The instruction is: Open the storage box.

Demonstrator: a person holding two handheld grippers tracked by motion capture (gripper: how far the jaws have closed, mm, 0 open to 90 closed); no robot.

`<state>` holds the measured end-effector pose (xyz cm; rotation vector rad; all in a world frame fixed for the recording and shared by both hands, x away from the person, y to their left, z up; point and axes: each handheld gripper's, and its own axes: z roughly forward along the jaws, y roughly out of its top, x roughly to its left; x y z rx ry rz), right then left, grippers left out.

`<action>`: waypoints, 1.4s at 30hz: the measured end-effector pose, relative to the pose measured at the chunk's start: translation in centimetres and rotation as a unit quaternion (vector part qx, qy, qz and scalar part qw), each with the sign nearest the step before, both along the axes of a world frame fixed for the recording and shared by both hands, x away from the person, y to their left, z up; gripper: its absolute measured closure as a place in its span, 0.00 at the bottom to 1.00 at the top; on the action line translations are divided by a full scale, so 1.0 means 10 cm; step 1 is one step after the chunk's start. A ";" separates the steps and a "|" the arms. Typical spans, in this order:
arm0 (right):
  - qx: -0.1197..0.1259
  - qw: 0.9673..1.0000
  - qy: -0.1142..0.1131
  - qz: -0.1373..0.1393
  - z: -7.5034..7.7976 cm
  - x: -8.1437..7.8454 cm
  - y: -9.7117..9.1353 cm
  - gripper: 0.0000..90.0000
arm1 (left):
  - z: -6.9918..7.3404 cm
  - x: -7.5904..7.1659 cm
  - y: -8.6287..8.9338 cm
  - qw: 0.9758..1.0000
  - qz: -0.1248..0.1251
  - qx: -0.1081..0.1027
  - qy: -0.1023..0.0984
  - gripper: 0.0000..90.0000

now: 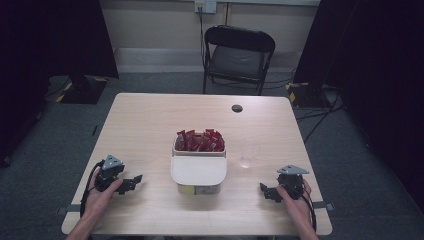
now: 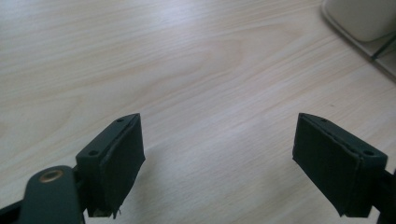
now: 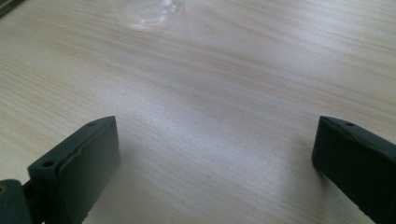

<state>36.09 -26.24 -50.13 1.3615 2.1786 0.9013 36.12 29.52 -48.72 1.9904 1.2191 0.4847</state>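
Item: cream two-part container [image 1: 198,172], centre of the pale wood surface [image 1: 150,120]. Its far compartment holds red sachets [image 1: 200,141], loosely heaped and standing above the rim; its near part is covered by a cream lid or tray with something yellowish beneath.

Item: clear plastic cup [image 1: 246,156], just right of the container, apart from it; whether upright or tipped cannot be told. Its rim edge appears at the top of the right gripper view [image 3: 150,11].

Item: left claw [image 1: 131,182], near edge, well left of the container, jaws apart, nothing between them; it rests low over bare wood.

Item: right claw [image 1: 266,192], near edge, right of the cup, jaws apart and empty.

Item: black folding chair [image 1: 239,55], beyond the surface.

Risk, as judged: the cup looks light and nearly invisible, so a right claw reaching for the sachets could clip and knock it. Heaped sachets may spill if one is dragged out sideways; the container may slide if unsteadied.
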 end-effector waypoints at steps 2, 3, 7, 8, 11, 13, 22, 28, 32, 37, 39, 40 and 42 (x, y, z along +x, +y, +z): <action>0.000 1.000 0.000 0.000 0.00 0.00 0.00 0.01 | 0.02 -0.01 -0.01 1.000 -0.009 -0.008 -0.008 0.17; 0.000 1.000 -0.001 0.000 0.00 0.00 0.00 0.01 | 0.03 -0.01 -0.02 1.000 -0.012 -0.009 -0.010 0.17; 0.000 1.000 0.000 0.000 0.00 0.00 0.00 0.01 | 0.05 -0.03 -0.05 1.000 -0.019 -0.014 -0.009 0.17; 0.000 1.000 0.000 0.001 0.00 0.00 0.00 0.01 | 0.06 -0.03 -0.05 1.000 -0.022 -0.012 -0.007 0.17; -0.001 1.000 0.000 0.001 0.00 0.00 -0.01 0.01 | 0.09 -0.05 -0.09 0.999 -0.030 -0.020 -0.009 0.17; 0.000 1.000 0.000 0.002 0.00 -0.01 -0.01 0.01 | 0.12 -0.08 -0.13 0.999 -0.042 -0.019 -0.010 0.17; 0.000 1.000 0.000 0.002 0.00 -0.01 -0.01 0.01 | 0.24 -0.12 -0.28 0.996 -0.076 -0.036 -0.022 0.18; 0.000 1.000 0.000 0.002 0.00 0.00 -0.01 0.00 | 0.28 -0.13 -0.39 0.994 -0.100 -0.046 -0.018 0.19; 0.000 1.000 0.000 0.002 0.00 0.00 -0.01 0.00 | 0.30 -0.14 -0.47 0.992 -0.116 -0.056 -0.013 0.20; 0.000 1.000 0.000 0.002 0.00 -0.01 -0.01 0.00 | 0.32 -0.16 -0.55 0.989 -0.134 -0.058 -0.014 0.20; -0.001 1.000 -0.001 0.001 0.00 -0.01 -0.01 0.00 | 0.31 -0.15 -0.56 0.988 -0.139 -0.061 -0.008 0.20; -0.001 1.000 -0.001 0.001 0.00 -0.01 -0.01 0.00 | 0.31 -0.15 -0.56 0.988 -0.141 -0.061 -0.008 0.20; -0.001 1.000 -0.001 0.001 0.00 -0.01 -0.01 0.00 | 0.30 -0.15 -0.57 0.988 -0.141 -0.063 -0.001 0.20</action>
